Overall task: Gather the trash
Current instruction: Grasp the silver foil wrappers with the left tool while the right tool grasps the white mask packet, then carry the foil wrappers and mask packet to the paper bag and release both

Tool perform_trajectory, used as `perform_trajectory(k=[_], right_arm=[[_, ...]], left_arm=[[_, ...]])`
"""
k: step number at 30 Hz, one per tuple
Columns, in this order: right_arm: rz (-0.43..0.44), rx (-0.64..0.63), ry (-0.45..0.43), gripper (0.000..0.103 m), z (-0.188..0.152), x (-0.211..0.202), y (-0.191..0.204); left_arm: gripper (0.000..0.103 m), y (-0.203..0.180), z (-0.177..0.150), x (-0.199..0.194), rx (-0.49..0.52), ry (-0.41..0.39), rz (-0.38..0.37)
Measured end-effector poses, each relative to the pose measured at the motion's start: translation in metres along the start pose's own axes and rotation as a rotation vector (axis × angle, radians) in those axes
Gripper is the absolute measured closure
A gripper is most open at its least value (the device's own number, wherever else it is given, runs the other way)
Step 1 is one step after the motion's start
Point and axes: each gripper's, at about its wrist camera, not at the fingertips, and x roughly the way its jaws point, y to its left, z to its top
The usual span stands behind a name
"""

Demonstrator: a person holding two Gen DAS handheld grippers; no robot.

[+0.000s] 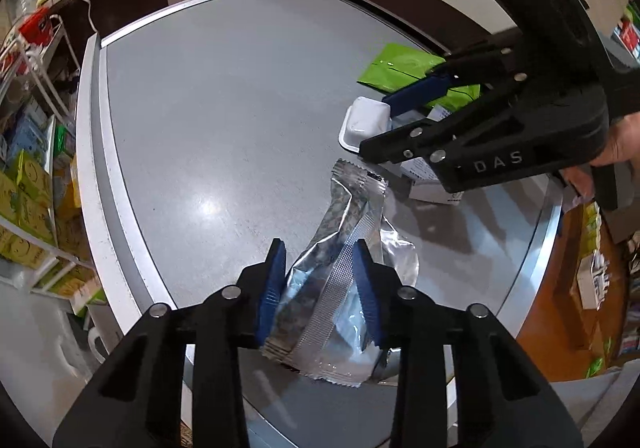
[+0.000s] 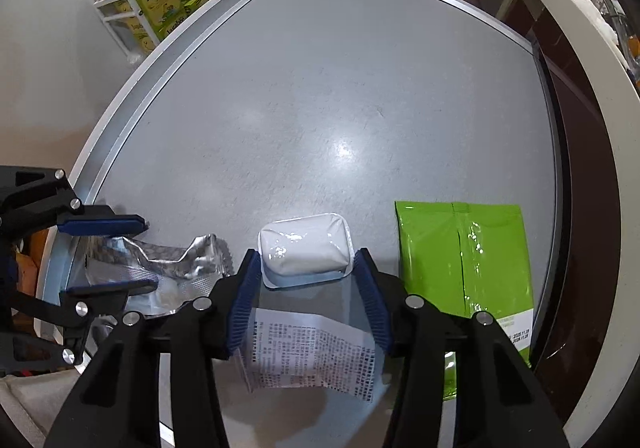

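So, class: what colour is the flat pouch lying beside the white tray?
Bright green pouch, clearest in the right wrist view.

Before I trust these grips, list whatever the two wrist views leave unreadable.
- Left wrist view: the right gripper covers most of the white plastic tray and the green foil pouch.
- Right wrist view: the near end of the printed paper receipt lies between the gripper's arms; its print is too small to read.
- Right wrist view: the left gripper hides part of the crumpled silver wrapper.

Left gripper [image 1: 320, 276] at lower centre, blue pads pressing a crumpled silver wrapper [image 1: 340, 288] on the grey table [image 1: 224, 120]. Right gripper [image 1: 374, 124] at right, over a white tray [image 1: 362, 122]; green pouch [image 1: 400, 66] just behind.
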Motion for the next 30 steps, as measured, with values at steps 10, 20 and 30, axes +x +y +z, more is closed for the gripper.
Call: perform_trajectory(k=[10,20,30], right_arm=[[0.006,0.016,-0.009,0.057,-0.007,-0.009,-0.007],[-0.038,-0.029,0.015,0.042,0.002,0.003,0.001],[-0.032,-0.107,0.03,0.055,0.007,0.006,0.009]], left_arm=[[0.038,-0.001,0.0,-0.016,0.028,-0.033,0.022],[0.018,-0.025,0.007,-0.003,0.166,-0.017,0.048],[0.054,-0.022,0.009,0.006,0.157,-0.004,0.013]])
